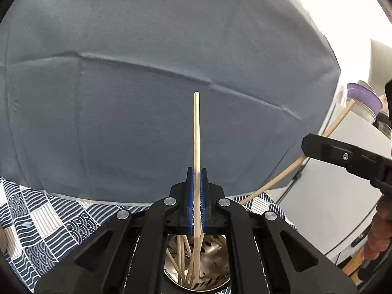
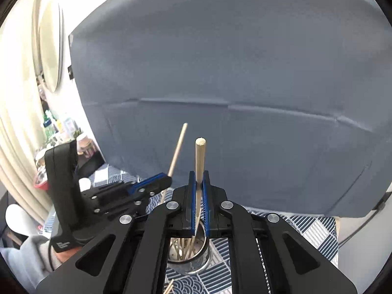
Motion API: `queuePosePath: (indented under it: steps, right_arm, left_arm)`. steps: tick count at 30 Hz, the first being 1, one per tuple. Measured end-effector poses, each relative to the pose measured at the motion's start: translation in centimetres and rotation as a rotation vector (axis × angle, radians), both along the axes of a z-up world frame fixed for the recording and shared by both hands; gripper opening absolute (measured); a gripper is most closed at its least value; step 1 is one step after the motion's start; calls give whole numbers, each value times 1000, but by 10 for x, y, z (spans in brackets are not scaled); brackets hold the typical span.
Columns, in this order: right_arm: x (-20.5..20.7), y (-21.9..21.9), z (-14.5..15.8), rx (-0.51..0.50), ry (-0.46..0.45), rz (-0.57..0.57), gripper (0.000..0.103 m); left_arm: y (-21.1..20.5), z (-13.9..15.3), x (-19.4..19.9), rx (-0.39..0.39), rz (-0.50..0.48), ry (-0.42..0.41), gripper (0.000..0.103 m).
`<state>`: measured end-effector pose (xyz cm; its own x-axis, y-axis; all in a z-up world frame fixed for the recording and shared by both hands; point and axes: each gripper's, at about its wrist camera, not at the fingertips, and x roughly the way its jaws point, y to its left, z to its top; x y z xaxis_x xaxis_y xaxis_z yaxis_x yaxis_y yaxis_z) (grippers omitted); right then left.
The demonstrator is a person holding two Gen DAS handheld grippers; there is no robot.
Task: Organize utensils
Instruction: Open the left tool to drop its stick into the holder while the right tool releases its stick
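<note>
My left gripper (image 1: pixel 196 171) is shut on a pale wooden chopstick (image 1: pixel 196 127) that stands up between the blue pads. Its lower end reaches down into a perforated metal holder (image 1: pixel 215 247) with several chopsticks in it. My right gripper (image 2: pixel 199 174) is shut on a second chopstick (image 2: pixel 200 156), whose thin end points down over the same holder (image 2: pixel 201 257). In the right wrist view the left gripper (image 2: pixel 166 178) sits close on the left with its chopstick (image 2: pixel 177 147) tilted. In the left wrist view the right gripper (image 1: pixel 305 144) comes in from the right, its chopstick (image 1: pixel 274 183) slanting.
A grey cloth backdrop (image 1: pixel 147 73) hangs behind the blue-and-white patterned tablecloth (image 1: pixel 44 223). A purple-lidded jar (image 1: pixel 362 96) stands on a white appliance (image 1: pixel 325 201) at the right. Bottles and clutter (image 2: pixel 52 127) sit far left. A loose chopstick (image 2: pixel 169 287) lies near the holder.
</note>
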<state>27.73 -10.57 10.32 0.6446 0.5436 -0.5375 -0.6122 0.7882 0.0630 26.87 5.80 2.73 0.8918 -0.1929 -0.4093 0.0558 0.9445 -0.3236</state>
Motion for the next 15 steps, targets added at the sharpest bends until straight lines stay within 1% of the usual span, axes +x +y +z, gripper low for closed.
queuePosePath:
  steps: [3, 7, 11, 15]
  right_arm:
    - [-4, 6, -17, -33, 25, 19, 5]
    - [-6, 13, -42, -83, 65, 34, 5]
    - [-3, 20, -65, -109, 107, 38, 5]
    - [-2, 21, -76, -114, 140, 31, 6]
  left_arm:
    - [-1, -21, -1, -8, -9, 3, 5]
    - [-2, -38, -9, -35, -15, -1, 5]
    - [-7, -46, -12, -8, -35, 15, 5]
    - [-7, -48, -18, 21, -28, 16, 5]
